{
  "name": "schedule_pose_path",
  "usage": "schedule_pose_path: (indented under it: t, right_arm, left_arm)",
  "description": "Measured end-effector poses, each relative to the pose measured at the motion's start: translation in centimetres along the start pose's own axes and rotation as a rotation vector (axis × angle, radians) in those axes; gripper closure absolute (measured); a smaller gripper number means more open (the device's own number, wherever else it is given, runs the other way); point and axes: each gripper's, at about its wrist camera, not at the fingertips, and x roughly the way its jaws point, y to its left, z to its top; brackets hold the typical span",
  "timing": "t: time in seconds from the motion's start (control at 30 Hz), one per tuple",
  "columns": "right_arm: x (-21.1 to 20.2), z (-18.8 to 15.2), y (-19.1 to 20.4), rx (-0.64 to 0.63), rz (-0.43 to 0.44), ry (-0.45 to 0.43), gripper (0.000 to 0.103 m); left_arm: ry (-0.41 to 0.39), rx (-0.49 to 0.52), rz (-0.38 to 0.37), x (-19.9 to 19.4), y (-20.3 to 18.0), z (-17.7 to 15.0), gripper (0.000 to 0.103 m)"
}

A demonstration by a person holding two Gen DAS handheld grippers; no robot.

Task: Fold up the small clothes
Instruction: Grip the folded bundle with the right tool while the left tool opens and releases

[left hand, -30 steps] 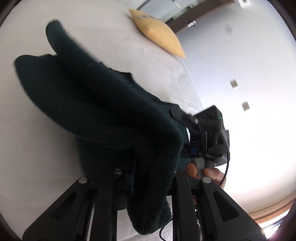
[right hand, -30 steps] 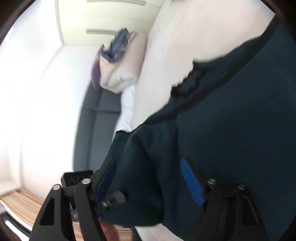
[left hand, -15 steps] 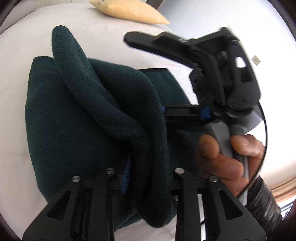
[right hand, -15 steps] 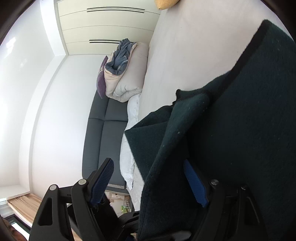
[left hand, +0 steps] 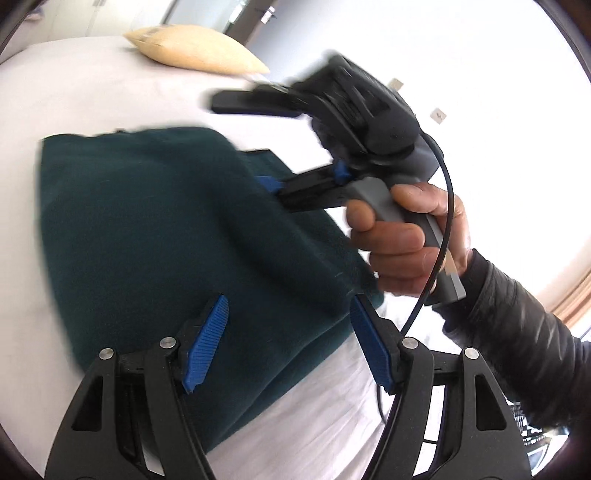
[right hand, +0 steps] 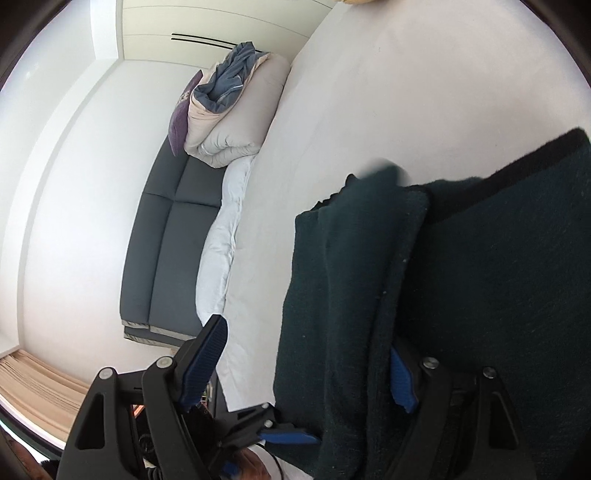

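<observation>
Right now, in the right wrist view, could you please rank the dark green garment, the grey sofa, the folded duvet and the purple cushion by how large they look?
1. Dark green garment, though it lies closest to the camera.
2. Grey sofa.
3. Folded duvet.
4. Purple cushion, partly hidden behind the duvet.

Clearly a home bedroom: white-sheeted bed (right hand: 369,110), yellow pillow (left hand: 195,51), folded duvets (right hand: 236,122), grey sofa (right hand: 166,240), wardrobe doors (right hand: 221,29).
</observation>
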Motion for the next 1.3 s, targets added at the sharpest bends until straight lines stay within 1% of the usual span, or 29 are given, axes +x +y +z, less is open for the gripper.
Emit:
schedule_pose_path:
  t: [0.07,0.1,0.13,0.17,0.2,0.23,0.3,0.37,0.43,0.47,0.5,0.53,0.6,0.7,0.77,0.87,0.97,1.07,1.13,1.23,1.3]
  right_arm:
    - [0.4,0.3,-0.1,0.001,-0.037,-0.009,0.022]
    - [0.5,0.4,-0.3,0.004,-0.064,-0.012,0.022]
    - [0.8,0.4,-0.5,0.006,-0.094,-0.011,0.026]
    - [1.0,0.5,-0.6,0.005,-0.125,-0.008,0.032]
    - [1.5,0.5,-0.6,0.005,-0.157,-0.001,0.043]
    - [1.7,0.5,-0.7,0.004,-0.179,0.008,0.051]
    - [1.9,0.1,-0.9,-0.006,-0.215,0.011,0.061]
    - [1.3,-0.6,-1.1,-0.003,-0.216,0.012,0.062]
    - [1.2,-1.1,-0.9,-0.030,-0.235,0.016,0.063]
    - [1.4,-1.2,-0.9,-0.043,-0.255,0.015,0.067]
    - [1.4,-1.3,-0.8,-0.060,-0.287,0.013,0.080]
    - [1.2,-1.4,-0.8,-0.062,-0.298,0.010,0.084]
    - [0.5,-1.5,-1.0,-0.057,-0.284,-0.011,0.088]
    - [-0.8,-2.0,-1.0,-0.055,-0.273,-0.046,0.089]
    - [-1.9,-2.4,-1.3,-0.058,-0.269,-0.063,0.089]
    - [-3.8,-2.7,-1.7,-0.055,-0.266,-0.093,0.089]
    - [-5.8,-2.7,-2.4,-0.048,-0.267,-0.119,0.089]
    - [-7.7,-2.8,-3.0,-0.032,-0.272,-0.149,0.089]
    - [-9.0,-3.0,-3.6,-0.017,-0.266,-0.170,0.089]
    - [-9.7,-3.6,-5.5,0.025,-0.275,-0.167,0.089]
    - [-9.7,-4.2,-6.3,0.053,-0.258,-0.174,0.089]
  left_arm:
    - [-0.014,-0.020,0.005,-1.2,0.9,-0.5,0.036]
    - [-0.016,-0.019,0.011,-1.5,0.8,-0.7,0.036]
    - [-0.017,-0.011,0.028,-1.5,0.3,-0.4,0.036]
    - [-0.017,-0.001,0.046,-2.1,0.7,-0.5,0.036]
    - [-0.016,0.009,0.061,-2.2,0.7,-0.3,0.036]
    - [-0.020,0.013,0.071,-2.1,0.3,-0.1,0.036]
    - [-0.031,0.007,0.073,-1.9,-0.1,0.3,0.036]
    - [-0.044,-0.004,0.072,-2.2,-0.3,0.4,0.036]
    - [-0.045,-0.005,0.076,-1.8,-0.4,-0.1,0.036]
    - [-0.042,-0.004,0.078,-1.7,-0.3,0.0,0.036]
    - [-0.042,-0.006,0.079,-1.5,0.1,0.3,0.036]
    - [-0.046,-0.010,0.076,-1.5,0.1,0.5,0.036]
    - [-0.054,-0.016,0.079,-1.0,-0.4,0.7,0.036]
    - [-0.059,-0.016,0.088,-0.5,-0.8,1.5,0.036]
    - [-0.056,-0.014,0.108,0.0,-0.7,2.1,0.036]
    - [-0.041,-0.019,0.105,0.9,-1.1,2.8,0.036]
    - [-0.018,0.009,0.119,2.4,-1.9,3.4,0.036]
    - [0.013,0.016,0.126,4.1,-2.3,3.9,0.036]
    - [0.018,0.019,0.122,4.7,-2.4,4.0,0.036]
    - [0.030,0.023,0.123,5.4,-2.5,3.8,0.036]
    - [0.041,0.017,0.120,5.8,-2.4,3.5,0.036]
